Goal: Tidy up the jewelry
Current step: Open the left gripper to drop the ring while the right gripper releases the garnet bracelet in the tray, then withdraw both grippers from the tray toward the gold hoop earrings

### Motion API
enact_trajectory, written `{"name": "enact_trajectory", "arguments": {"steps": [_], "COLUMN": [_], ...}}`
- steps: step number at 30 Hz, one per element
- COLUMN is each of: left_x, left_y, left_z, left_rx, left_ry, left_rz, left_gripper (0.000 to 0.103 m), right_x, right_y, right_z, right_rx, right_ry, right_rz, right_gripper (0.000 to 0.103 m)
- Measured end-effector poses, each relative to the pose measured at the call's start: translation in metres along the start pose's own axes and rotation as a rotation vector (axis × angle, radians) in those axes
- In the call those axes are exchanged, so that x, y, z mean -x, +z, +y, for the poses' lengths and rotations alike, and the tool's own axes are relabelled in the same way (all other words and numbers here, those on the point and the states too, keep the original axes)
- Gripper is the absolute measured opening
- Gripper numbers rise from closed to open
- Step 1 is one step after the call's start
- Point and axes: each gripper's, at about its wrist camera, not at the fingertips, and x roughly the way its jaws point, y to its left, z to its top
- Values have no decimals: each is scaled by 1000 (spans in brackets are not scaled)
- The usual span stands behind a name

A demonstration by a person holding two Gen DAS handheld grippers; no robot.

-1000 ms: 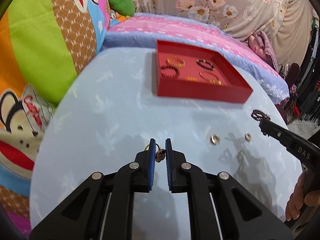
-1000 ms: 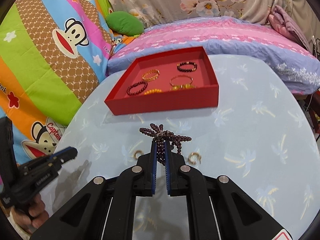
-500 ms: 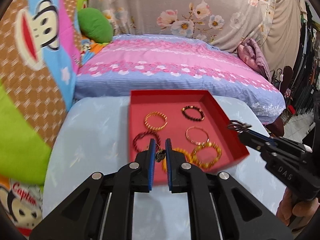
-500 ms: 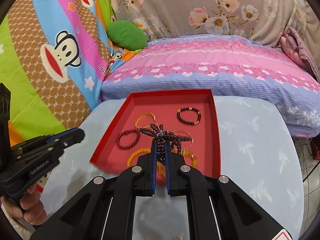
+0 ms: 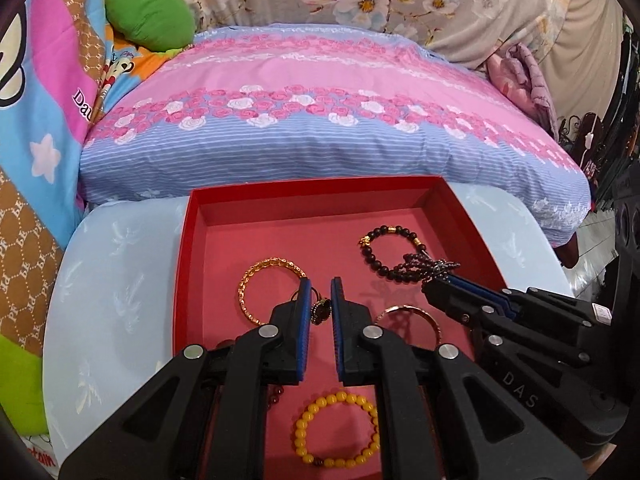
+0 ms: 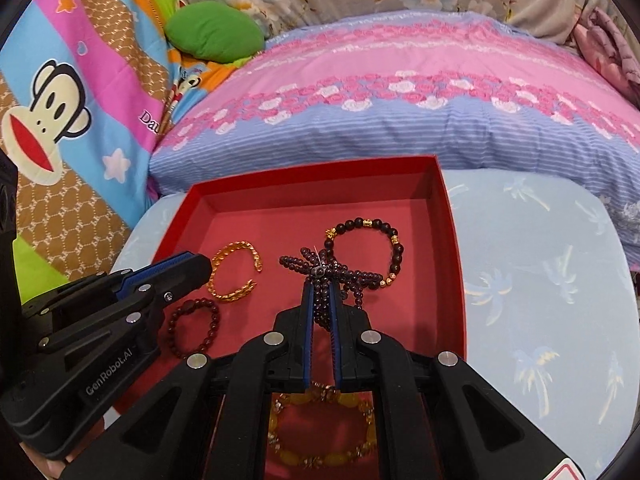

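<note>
Right wrist view: the right claw point(image 6: 319, 294) pinches a purple bead strand point(image 6: 332, 270), its bunch splayed crosswise over the red tray point(image 6: 454, 240).

Matt red card tray point(image 5: 182, 280), shiny gold metal bangle point(image 5: 256, 280), glossy yellow beads point(image 5: 340, 402), printed cloth table cover point(image 6: 540, 280).

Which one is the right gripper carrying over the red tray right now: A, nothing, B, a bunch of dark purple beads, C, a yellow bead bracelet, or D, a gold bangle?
B: the right gripper is shut on the dark purple beads, held above the red tray.
</note>
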Motion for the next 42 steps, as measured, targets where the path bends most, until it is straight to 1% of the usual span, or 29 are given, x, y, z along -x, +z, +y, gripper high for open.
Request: {"name": "enact_trajectory", "arguments": {"steps": [3,5,7,8,11,14,16,20,23,26,30,35,37,39,42], "left_x": [-12,-15,-16,-17,-15,-9,-5,6,17,32,52,84,94,103,114], "left_y": [2,3,4,5,6,5,4,-1,-7,-15,-28,-55,-68,-81,-101], "left_z": [1,2,0,0,2,4,4,1,-1,-3,-7,-13,-15,-15,-17], "left_rx": [15,18,7,7,23,34,28,8,1,-15,-27,-36,-39,-25,-19], "left_ry": [-1,-3,5,14,9,12,21,41,46,66,73,61,63,58,68], "left_rz": [26,24,17,16,16,4,0,-16,-29,-50,-71,-93,-99,-103,-110], "left_gripper": [10,12,21,27,29,34,35,35,37,41,41,42,44,52,53], "right_x": [-7,-7,-7,-6,-1,6,10,22,33,45,64,92,104,112,122], "right_y": [2,2,4,4,4,3,1,-6,-13,-22,-37,-63,-78,-91,-115], "right_z": [0,1,0,0,-1,0,2,6,10,14,16,20,21,22,20], "right_rx": [-1,1,1,-2,-3,-1,4,15,27,41,34,40,49,51,53], "right_ry": [-8,-11,-16,-18,-22,-14,-13,-17,-19,-24,-6,1,-8,-11,-22], "right_rz": [15,14,11,2,-16,-24,-30,-52,-65,-79,-89,-112,-123,-123,-119], "right_gripper": [9,11,17,21,23,23,24,31,32,32,32,32,33,33,34]}}
